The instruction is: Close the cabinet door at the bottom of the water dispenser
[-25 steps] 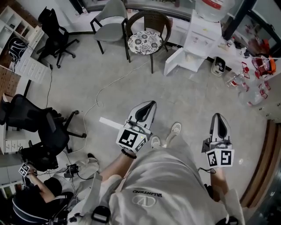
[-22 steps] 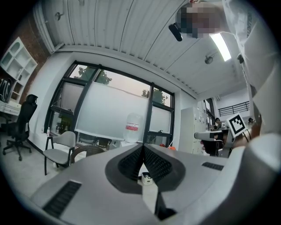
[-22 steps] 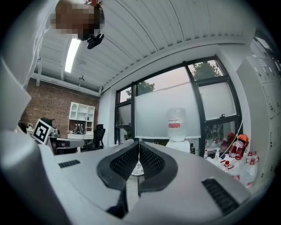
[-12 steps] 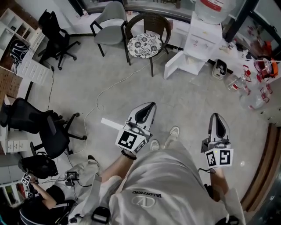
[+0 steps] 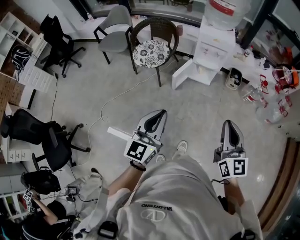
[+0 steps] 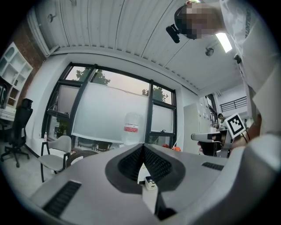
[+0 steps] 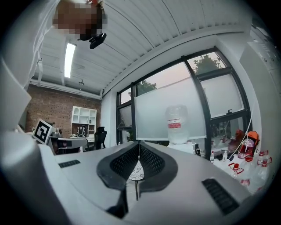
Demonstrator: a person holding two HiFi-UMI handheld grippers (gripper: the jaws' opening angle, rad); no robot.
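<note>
The white water dispenser (image 5: 213,44) stands at the far end of the room with a large bottle (image 5: 224,11) on top. Its bottom cabinet door (image 5: 183,74) hangs open to the left, out over the floor. My left gripper (image 5: 161,114) and right gripper (image 5: 229,123) are both shut, hold nothing, and point level toward the dispenser from well short of it. In the left gripper view the shut jaws of the left gripper (image 6: 143,147) line up under the bottle (image 6: 131,134). The right gripper (image 7: 139,144) has the bottle (image 7: 177,125) to the right of its jaws.
A wicker chair with a patterned cushion (image 5: 152,49) and a grey chair (image 5: 115,28) stand left of the dispenser. A white cable (image 5: 119,93) runs across the floor. Bottles and red-white items (image 5: 262,98) lie at the right. Black office chairs (image 5: 40,133) and a seated person (image 5: 42,220) are at the left.
The person has stepped toward the dispenser, and both grippers moved forward with them. The open door and chairs sit a little lower in the head view. Both grippers stay shut.
</note>
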